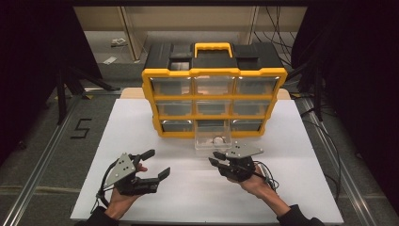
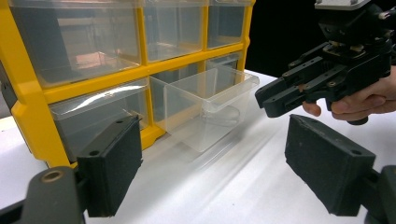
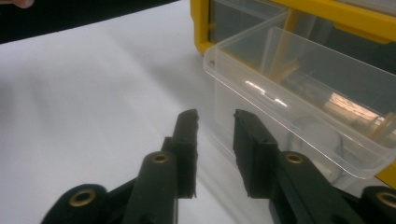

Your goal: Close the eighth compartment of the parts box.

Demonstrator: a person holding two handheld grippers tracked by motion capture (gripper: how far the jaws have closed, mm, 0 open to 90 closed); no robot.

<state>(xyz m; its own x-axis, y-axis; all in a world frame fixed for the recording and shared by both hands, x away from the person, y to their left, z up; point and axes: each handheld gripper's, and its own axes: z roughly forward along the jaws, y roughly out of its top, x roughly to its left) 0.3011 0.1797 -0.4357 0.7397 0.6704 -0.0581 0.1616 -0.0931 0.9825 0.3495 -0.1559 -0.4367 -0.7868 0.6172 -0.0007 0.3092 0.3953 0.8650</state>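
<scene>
Looked like a lab/test rig. White table [image 1: 141,188] sat w/ a dark curtain [image 1: 33,56] on each side, cables [image 1: 282,28] at the back. Floor was marked w/ a taped 5 [image 1: 81,128].

Left gripper [image 1: 155,163] near-left, hand-held, jaws wide apart, nothing between them, pointing right and far. Right gripper [image 1: 215,158] near-right, jaws narrowly parted with an empty gap, pointing left and far.
</scene>
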